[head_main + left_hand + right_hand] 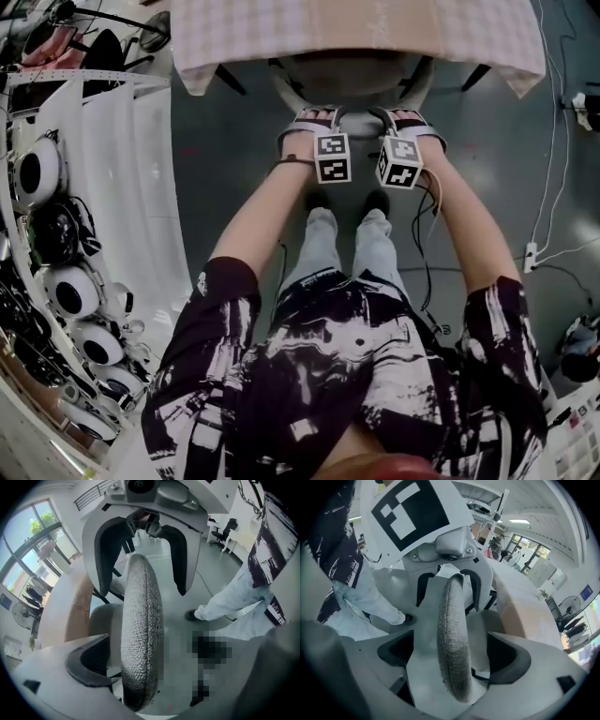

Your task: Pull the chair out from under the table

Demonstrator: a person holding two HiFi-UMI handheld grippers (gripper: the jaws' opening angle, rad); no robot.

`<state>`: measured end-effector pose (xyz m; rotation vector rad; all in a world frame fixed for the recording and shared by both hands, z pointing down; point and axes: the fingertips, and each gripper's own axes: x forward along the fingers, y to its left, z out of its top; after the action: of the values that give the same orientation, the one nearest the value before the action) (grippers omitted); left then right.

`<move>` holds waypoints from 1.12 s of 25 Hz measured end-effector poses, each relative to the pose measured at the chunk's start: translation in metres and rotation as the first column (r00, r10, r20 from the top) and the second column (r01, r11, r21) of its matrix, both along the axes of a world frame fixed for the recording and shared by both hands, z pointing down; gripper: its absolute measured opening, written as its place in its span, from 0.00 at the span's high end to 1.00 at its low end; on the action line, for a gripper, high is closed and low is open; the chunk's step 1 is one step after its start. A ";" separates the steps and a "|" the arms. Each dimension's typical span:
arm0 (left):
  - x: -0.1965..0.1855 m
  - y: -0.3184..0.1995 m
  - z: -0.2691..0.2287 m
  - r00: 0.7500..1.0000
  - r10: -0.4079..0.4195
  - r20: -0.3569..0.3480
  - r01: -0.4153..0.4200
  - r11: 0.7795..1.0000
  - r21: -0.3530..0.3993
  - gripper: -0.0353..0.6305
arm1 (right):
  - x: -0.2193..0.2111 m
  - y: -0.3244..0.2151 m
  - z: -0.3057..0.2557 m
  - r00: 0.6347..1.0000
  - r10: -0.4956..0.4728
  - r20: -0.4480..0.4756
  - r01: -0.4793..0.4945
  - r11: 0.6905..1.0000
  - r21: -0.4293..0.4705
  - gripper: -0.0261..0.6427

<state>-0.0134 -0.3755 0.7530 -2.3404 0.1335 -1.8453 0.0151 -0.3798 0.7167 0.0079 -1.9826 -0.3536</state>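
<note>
While the chair (349, 77) sits tucked beneath the table (281, 42) at the top centre of the head view, both grippers hang over the upper edge of its backrest (452, 644), side by side and pointing steeply down. The left gripper (314, 120) straddles that padded fabric edge with its jaws spread: in the left gripper view the rim runs up the middle of the frame, one pad (86, 667) stands close beside it at the lower left with a sliver of gap, and the other jaw is well off at the lower right. The right gripper (410, 122) is likewise released, its dark pads (513, 656) standing clear on either side of the rim in the lower half of its own view. Nothing is clamped, so this looks like the step of settling onto the backrest before the grasp. The next move probably calls for both sets of jaws to clench on the rim, then an even pull toward the bottom of the head view, where the person stands, keeping the two hands level so the chair slides straight out from under the checked tablecloth (441, 28) rather than twisting or tipping.
</note>
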 end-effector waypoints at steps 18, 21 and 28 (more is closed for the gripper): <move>-0.006 -0.017 0.021 0.995 0.016 0.094 -0.025 0.995 0.096 0.69 | -0.016 -0.010 0.029 0.991 -0.042 -0.127 0.055 0.994 0.099 0.70; -0.009 -0.021 0.022 0.991 0.056 0.123 -0.070 0.991 0.113 0.77 | -0.016 -0.010 0.035 0.985 -0.057 -0.161 0.074 0.992 0.098 0.80; -0.008 -0.020 0.024 0.989 0.074 0.127 -0.088 0.990 0.107 0.82 | -0.015 -0.009 0.038 0.982 -0.045 -0.181 0.062 0.994 0.086 0.85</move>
<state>-0.0210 -0.3953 0.7766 -2.1202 0.1224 -1.8848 0.0004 -0.3887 0.7550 -0.0186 -1.7898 -0.4636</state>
